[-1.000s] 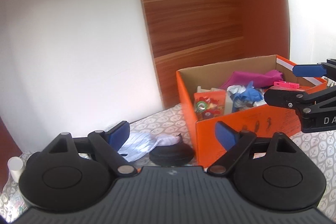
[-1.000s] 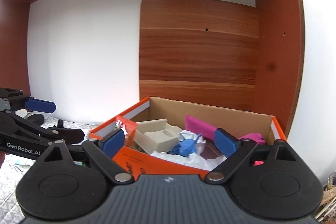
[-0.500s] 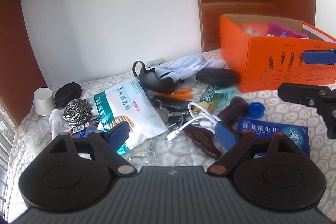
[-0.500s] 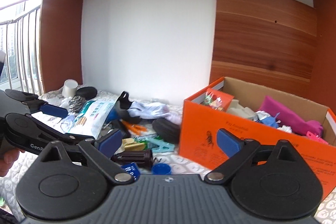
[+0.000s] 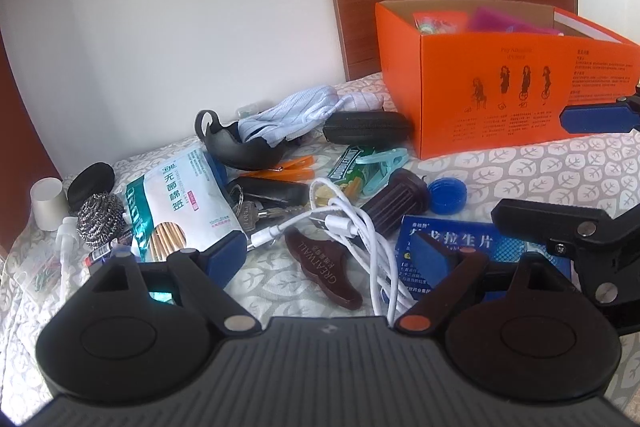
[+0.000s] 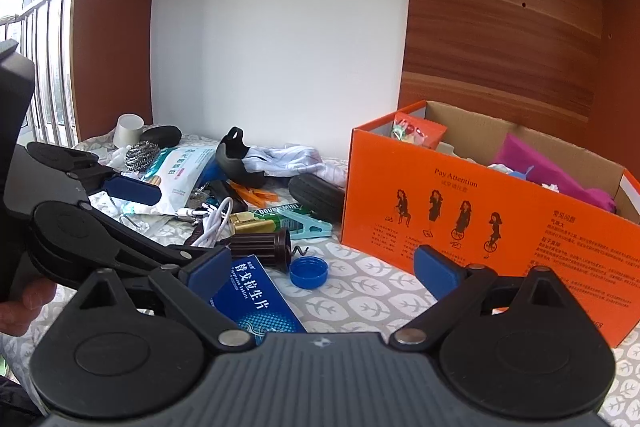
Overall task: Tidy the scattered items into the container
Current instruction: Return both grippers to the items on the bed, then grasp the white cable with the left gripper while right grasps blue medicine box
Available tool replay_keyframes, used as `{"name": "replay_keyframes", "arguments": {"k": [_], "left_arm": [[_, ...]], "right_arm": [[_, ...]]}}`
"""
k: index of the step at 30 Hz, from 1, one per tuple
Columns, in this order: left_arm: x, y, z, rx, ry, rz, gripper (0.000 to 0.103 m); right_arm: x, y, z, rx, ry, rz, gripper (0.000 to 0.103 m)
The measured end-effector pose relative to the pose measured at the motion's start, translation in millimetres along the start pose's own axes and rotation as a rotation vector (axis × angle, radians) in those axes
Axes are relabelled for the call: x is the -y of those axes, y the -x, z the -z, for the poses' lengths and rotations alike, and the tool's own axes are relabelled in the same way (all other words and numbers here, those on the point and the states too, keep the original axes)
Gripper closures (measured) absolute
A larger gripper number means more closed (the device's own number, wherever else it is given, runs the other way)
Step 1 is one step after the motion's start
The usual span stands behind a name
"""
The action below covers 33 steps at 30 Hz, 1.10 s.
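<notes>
An orange cardboard box [image 6: 480, 227] stands open at the right of a leaf-patterned cloth [image 5: 520, 167], against a wood panel and a white wall. Inside it show a magenta cloth [image 6: 552, 167], an orange packet of coloured bits [image 6: 416, 133], a scrap of blue [image 6: 524, 173] and crumpled white paper [image 6: 550, 187]; the rest of its contents cannot be made out.

Left of the box, the scattered items lie in a loose heap: a black zip case [image 5: 366, 129] just beside the box's near-left corner, a pale striped cloth [image 5: 288, 117] draped into a black rubbery piece [image 5: 240, 151], a bag of cotton swabs [image 5: 180, 203], a steel scourer [image 5: 100, 215], a white cup [image 5: 48, 203] at the far left, orange pegs [image 5: 296, 165], a mint-green peg [image 5: 382, 167] on a pack of gum [image 5: 348, 169], keys [image 5: 256, 213], a coiled white cable [image 5: 352, 227], a corkscrew with a dark ribbed handle [image 6: 260, 247], a blue bottle cap [image 6: 308, 273] and a blue medicine box [image 6: 252, 301] nearest the camera.

The left gripper [image 5: 332, 255] hangs over the cable and a brown wooden opener [image 5: 324, 271], its jaws apart and gripping nothing, having just been closing slightly. The right gripper [image 6: 324, 269] stands wide open and empty beside the box's near side, over the cap, its jaws having just been opening.
</notes>
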<state>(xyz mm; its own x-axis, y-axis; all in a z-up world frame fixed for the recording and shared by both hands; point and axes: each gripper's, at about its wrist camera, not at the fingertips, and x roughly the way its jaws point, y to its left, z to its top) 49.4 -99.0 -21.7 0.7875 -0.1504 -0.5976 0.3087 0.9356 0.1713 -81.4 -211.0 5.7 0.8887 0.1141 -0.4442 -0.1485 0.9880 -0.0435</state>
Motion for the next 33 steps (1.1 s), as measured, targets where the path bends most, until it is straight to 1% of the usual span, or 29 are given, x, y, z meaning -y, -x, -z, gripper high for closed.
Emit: {"name": "replay_keyframes", "arguments": {"k": [1, 2, 3, 4, 6, 10, 13, 17, 20, 22, 24, 25, 26, 27, 29, 31, 33], "left_arm": [[-1.5, -1.1, 1.6, -0.006, 0.002, -0.002, 0.027], [-4.0, -1.0, 2.7, -0.010, 0.010, 0.003, 0.030], [-7.8, -0.1, 4.0, -0.013, 0.021, 0.012, 0.045], [-11.8, 1.1, 5.5, -0.025, 0.025, 0.015, 0.067], [-20.6, 3.4, 9.6, -0.041, 0.038, 0.021, 0.081], [-35.0, 14.4, 21.4, -0.046, 0.036, -0.008, 0.084], [-43.0, 17.8, 27.7, -0.048, 0.030, -0.025, 0.083], [-48.2, 20.9, 31.5, -0.045, 0.036, -0.028, 0.083], [-46.2, 24.7, 32.1, -0.039, 0.022, -0.033, 0.083], [-44.5, 24.8, 32.2, -0.037, 0.009, -0.021, 0.083], [-42.3, 22.8, 32.8, -0.039, 0.001, -0.023, 0.083], [-42.2, 22.7, 33.9, -0.037, -0.005, -0.024, 0.083], [-41.5, 22.9, 34.3, -0.035, -0.008, -0.025, 0.083], [-41.2, 22.3, 35.0, -0.032, -0.014, -0.026, 0.083], [-40.6, 21.2, 35.9, -0.027, -0.018, -0.025, 0.084], [-38.8, 17.9, 37.0, -0.031, -0.031, -0.030, 0.084], [-37.0, 17.8, 37.4, -0.030, -0.043, -0.039, 0.084]], "right_arm": [[-0.2, -0.6, 1.8, -0.003, -0.002, -0.004, 0.004], [-0.6, -1.1, 3.5, -0.005, -0.002, -0.011, 0.004], [-1.4, -2.5, 4.8, -0.012, 0.000, -0.018, 0.004], [-2.5, -4.5, 6.4, -0.022, 0.004, -0.024, 0.004], [-5.1, -7.9, 9.4, -0.035, 0.009, -0.039, 0.004], [-11.8, -15.1, 15.1, -0.063, 0.005, -0.106, 0.004], [-20.3, -19.5, 18.3, -0.079, 0.027, -0.130, 0.005], [-31.3, -23.7, 21.8, -0.097, 0.056, -0.161, 0.005], [-39.4, -26.0, 24.8, -0.110, 0.093, -0.152, 0.005], [-42.3, -27.7, 26.3, -0.120, 0.110, -0.145, 0.005], [-42.4, -29.4, 27.5, -0.123, 0.109, -0.150, 0.010], [-42.4, -30.0, 27.8, -0.123, 0.108, -0.155, 0.015], [-41.7, -31.1, 27.7, -0.126, 0.104, -0.162, 0.025], [-40.8, -32.1, 27.4, -0.134, 0.092, -0.174, 0.033], [-39.0, -32.7, 26.2, -0.142, 0.058, -0.187, 0.033], [-40.3, -32.8, 26.1, -0.142, 0.056, -0.189, 0.033], [-41.3, -34.0, 26.1, -0.152, 0.063, -0.191, 0.028]]}}
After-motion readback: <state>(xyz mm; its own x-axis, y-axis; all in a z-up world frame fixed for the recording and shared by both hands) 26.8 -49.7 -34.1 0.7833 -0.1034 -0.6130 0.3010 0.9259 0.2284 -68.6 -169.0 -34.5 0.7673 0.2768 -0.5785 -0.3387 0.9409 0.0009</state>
